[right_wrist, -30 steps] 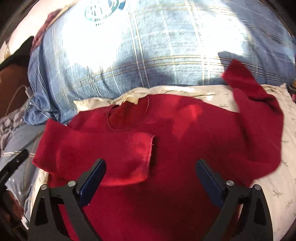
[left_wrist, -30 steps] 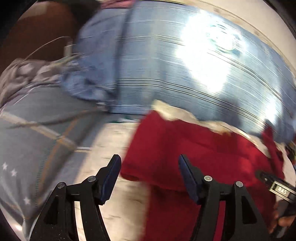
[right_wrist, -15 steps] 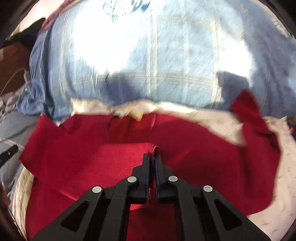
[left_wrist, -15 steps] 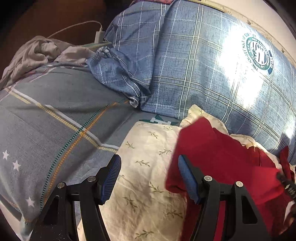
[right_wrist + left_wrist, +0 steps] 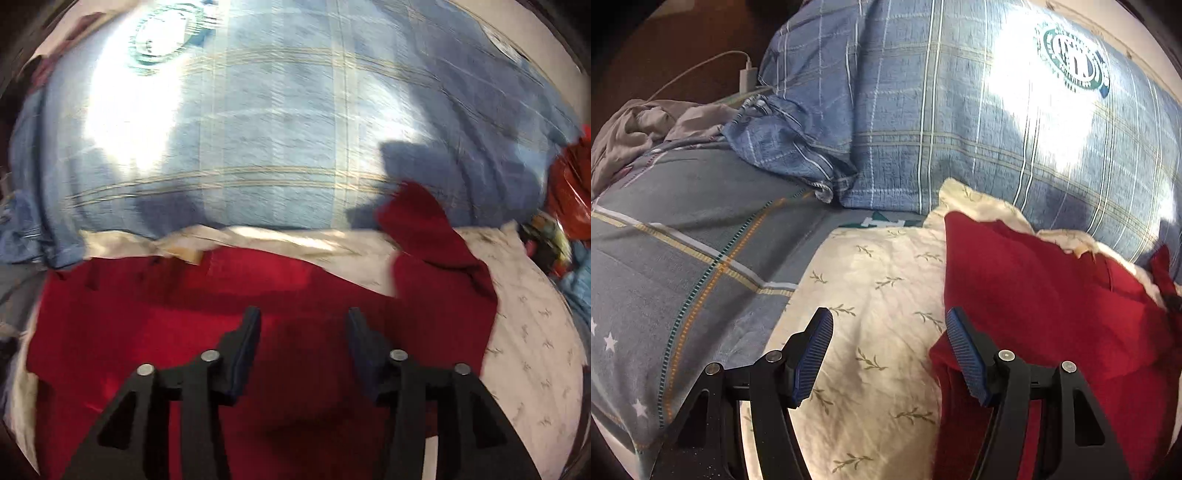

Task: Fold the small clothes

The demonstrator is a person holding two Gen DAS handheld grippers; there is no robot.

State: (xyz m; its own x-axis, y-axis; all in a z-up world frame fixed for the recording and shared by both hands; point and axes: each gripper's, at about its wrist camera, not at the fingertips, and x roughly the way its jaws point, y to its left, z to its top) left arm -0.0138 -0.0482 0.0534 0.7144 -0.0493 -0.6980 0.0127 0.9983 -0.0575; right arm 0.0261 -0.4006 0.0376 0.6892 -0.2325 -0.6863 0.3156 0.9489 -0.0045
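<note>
A red sweater (image 5: 166, 314) lies flat on a cream leaf-print cloth (image 5: 535, 332), its neck towards the pillow. Its one sleeve (image 5: 432, 251) sticks up at the right against the pillow. My right gripper (image 5: 301, 314) hovers over the sweater's chest; its jaws are opening and hold nothing, with red fabric below them. In the left wrist view the sweater (image 5: 1052, 314) fills the right side. My left gripper (image 5: 886, 350) stands open above the cream cloth (image 5: 879, 280) just beside the sweater's left edge, with its right finger (image 5: 964, 350) over that edge.
A big blue plaid pillow (image 5: 960, 129) lies behind the sweater. A grey-blue quilt with stripes and stars (image 5: 683, 258) is at the left, with a crumpled grey garment (image 5: 639, 125) and a white charger with cable (image 5: 746, 74) beyond. Red and colourful items (image 5: 569, 192) sit at the far right.
The right gripper closed at the cuff of the folded sleeve, then spread its jaws again. The left gripper slid left off the sweater and sank towards the cream cloth.
</note>
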